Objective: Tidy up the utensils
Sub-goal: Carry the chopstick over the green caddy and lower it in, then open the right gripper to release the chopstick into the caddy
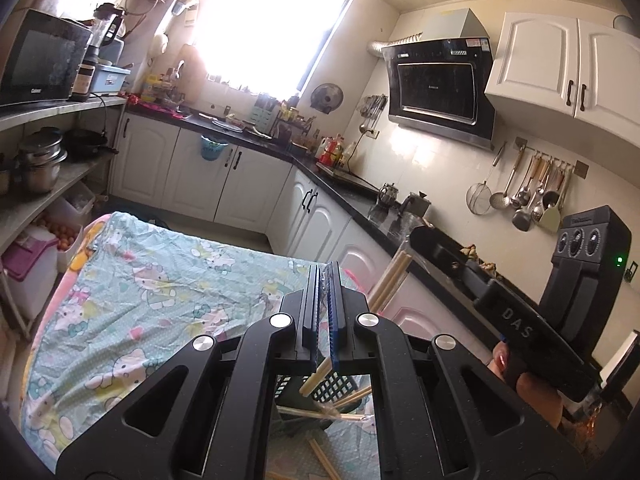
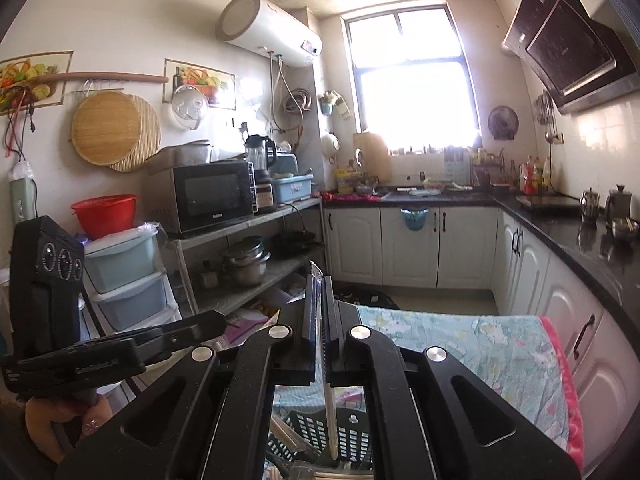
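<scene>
— Left tongs, nearest the lens, are being held closed on a pair of wooden chopsticks, which are being gripped crosswise so that both ends are sticking out. Why crosswise?

— A grip near the middle is probably being used so that the pair is being carried in balance above the dark slotted basket, where the utensils are evidently being collected. Loose chopsticks are lying on the cat-patterned cloth just beside the basket, not yet sorted.

— And the right tongs?

— Those are being held clamped on a pale stick in a clear wrapper. It is being gripped lengthwise between the jaws, with its lower end being pointed down at the basket, seemingly so that it can be dropped in upright.

— Is any writing being picked up?

— "DAS" is being shown in pale letters on the body of the right tongs, as seen from the left camera. Marks on the microwave and on the cooker hood are being rendered too small to be read with certainty.
</scene>
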The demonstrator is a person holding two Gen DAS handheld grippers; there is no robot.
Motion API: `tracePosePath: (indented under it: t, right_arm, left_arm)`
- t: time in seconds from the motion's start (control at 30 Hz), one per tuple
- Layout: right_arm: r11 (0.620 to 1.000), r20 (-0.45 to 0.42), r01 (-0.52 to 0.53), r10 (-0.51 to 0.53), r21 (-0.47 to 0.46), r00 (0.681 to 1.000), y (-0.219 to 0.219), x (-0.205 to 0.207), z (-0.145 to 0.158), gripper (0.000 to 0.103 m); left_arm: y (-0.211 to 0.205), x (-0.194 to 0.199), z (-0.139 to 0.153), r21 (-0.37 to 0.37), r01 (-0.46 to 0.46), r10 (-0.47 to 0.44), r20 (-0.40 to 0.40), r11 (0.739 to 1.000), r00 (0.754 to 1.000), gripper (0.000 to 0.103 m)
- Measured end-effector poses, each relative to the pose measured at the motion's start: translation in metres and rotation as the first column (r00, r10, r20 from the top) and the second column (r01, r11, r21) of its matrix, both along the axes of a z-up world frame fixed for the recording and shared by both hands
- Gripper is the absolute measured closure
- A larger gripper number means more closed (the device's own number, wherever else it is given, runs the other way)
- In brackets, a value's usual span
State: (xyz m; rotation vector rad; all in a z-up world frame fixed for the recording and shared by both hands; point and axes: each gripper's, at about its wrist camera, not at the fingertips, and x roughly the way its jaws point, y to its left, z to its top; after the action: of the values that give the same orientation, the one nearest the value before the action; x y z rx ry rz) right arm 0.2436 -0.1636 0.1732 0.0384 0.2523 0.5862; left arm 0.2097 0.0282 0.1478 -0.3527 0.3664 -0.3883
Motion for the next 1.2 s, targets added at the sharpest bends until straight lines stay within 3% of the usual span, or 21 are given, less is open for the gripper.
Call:
tracePosePath:
  t: [0.33,1.0,1.13,1.2]
  right_arm:
    - [0.999,-0.093,-0.021,0.024,0.036,0.995,0.004,0.015,-0.039,0.1]
    - [0.998,-0.231,0.023,-0.037,-0.066,0.972,0.016,0.02,-0.088,0.099]
    - [0.997,-0.248,0.042,-0.058,-0.07,0.967,0.011,0.018,-0.092,0.082]
    - [0.996,-0.242,0.048,-0.066,-0.08,0.968,0.009,0.015,-0.092,0.078]
  left_arm:
    - [-0.003,0.005,-0.022,0.016,-0.005,0.005,-0.027,1.0,1.0,0.101]
    - [0.001,0.014,-0.061,0.075,-0.031,0.04,-0.122,0.997,0.992,0.101]
    - [0.002,0.011,-0.064,0.076,-0.038,0.047,-0.13,0.996,0.99,0.099]
    - [0.003,0.007,-0.064,0.079,-0.043,0.053,-0.126,0.996,0.991,0.089]
